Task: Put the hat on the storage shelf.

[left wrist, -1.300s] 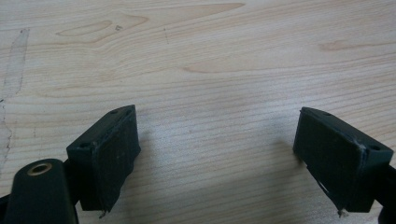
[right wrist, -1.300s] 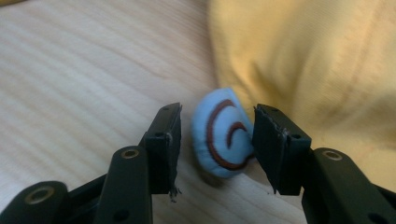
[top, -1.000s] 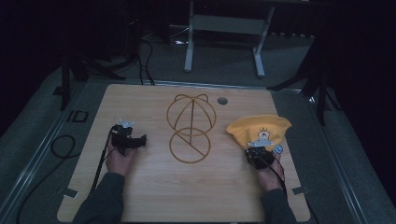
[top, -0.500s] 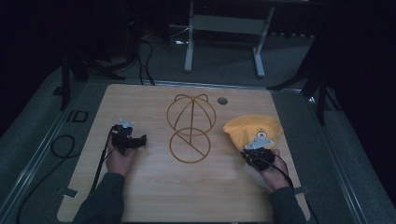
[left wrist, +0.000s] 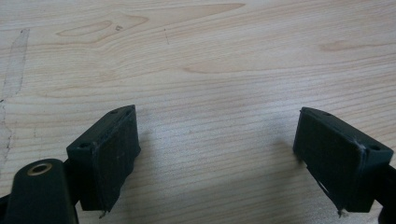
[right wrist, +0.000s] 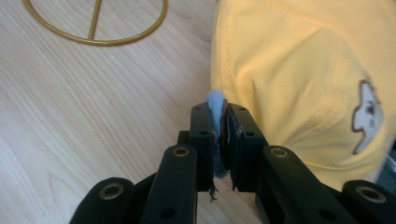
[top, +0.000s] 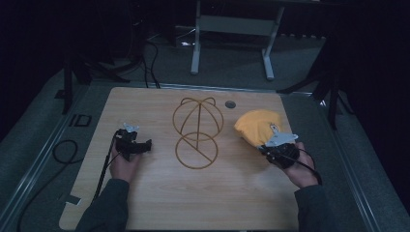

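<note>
1. The fingers (right wrist: pixel 243 140) of the right gripper (right wrist: pixel 219 135) are pressed together on a thin edge of the yellow cap (right wrist: pixel 299 79); a light blue and brown strip of that edge shows between the pads.
2. The cap has a small white and brown emblem (right wrist: pixel 369 114) on its side. In the high view the cap (top: pixel 258 126) lies at the right part of the wooden table (top: pixel 159 203), and the right gripper (top: pixel 270 147) is at the cap's near edge, with the person's right hand (top: pixel 300 166) behind it.
3. Just left of the cap stands a gold wire stand (top: pixel 197 130), with a dome of wire above a flat ring that lies on the table. This ring (right wrist: pixel 95 23) also shows at the top of the right gripper view.
4. Behind the cap there is a small round grey hole (top: pixel 230 104) in the table.
5. The left gripper (top: pixel 138 145) is well apart from the cap, at the left side. Its pads (left wrist: pixel 114 158) stand wide over bare wood, with nothing between them.
</note>
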A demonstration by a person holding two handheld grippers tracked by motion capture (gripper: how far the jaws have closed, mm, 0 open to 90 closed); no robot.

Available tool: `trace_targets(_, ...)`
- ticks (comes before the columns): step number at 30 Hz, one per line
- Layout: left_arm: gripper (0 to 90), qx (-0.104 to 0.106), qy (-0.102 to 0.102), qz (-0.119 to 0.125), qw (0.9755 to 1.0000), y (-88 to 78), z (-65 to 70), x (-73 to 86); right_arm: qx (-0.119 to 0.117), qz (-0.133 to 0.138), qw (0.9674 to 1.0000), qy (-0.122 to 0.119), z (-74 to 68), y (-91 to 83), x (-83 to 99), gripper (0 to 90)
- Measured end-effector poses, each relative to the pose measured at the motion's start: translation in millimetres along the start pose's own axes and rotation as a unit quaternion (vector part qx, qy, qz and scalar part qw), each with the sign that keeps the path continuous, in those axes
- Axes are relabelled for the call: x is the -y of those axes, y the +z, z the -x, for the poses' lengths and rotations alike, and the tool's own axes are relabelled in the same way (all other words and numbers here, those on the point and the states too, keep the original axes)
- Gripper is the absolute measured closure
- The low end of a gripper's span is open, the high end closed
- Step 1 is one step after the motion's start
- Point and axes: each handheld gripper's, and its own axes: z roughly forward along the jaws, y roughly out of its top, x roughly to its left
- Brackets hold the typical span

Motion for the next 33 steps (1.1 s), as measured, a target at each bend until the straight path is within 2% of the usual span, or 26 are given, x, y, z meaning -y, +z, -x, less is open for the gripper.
trace_targets(3, 14.5, 0.0, 0.0, 0.0, 1.0, 0.0, 0.0, 0.0, 0.008, -0.005, 0.9999, -0.011, 8.0, -12.2, -4.3, 81.7)
trace_targets(9, 14.5, 0.0, 0.0, 0.0, 1.0, 0.0, 0.0, 0.0, 0.033, -0.004, 0.9993, -0.016, 25.5, -35.9, -13.2, 81.0)
trace_targets(15, 14.5, 0.0, 0.0, 0.0, 1.0, 0.0, 0.0, 0.0, 0.045, 0.004, 0.9985, -0.029, 34.2, -53.2, -29.4, 80.3)
trace_targets(18, 14.4, 0.0, 0.0, 0.0, 1.0, 0.0, 0.0, 0.0, 0.045, 0.011, 0.998, -0.044, 32.4, -53.6, -38.8, 80.2)
trace_targets(22, 14.4, 0.0, 0.0, 0.0, 1.0, 0.0, 0.0, 0.0, 0.031, 0.027, 0.998, -0.047, 28.3, -50.7, -50.1, 79.6)
trace_targets(28, 14.5, 0.0, 0.0, 0.0, 1.0, 0.0, 0.0, 0.0, 0.013, 0.027, 0.9975, -0.064, 20.1, -34.5, -68.9, 76.6)
trace_targets(33, 14.5, 0.0, 0.0, 0.0, 1.0, 0.1, -0.1, -0.1, 0.0, 0.032, 0.9968, -0.072, 11.4, -22.4, -81.9, 69.3)
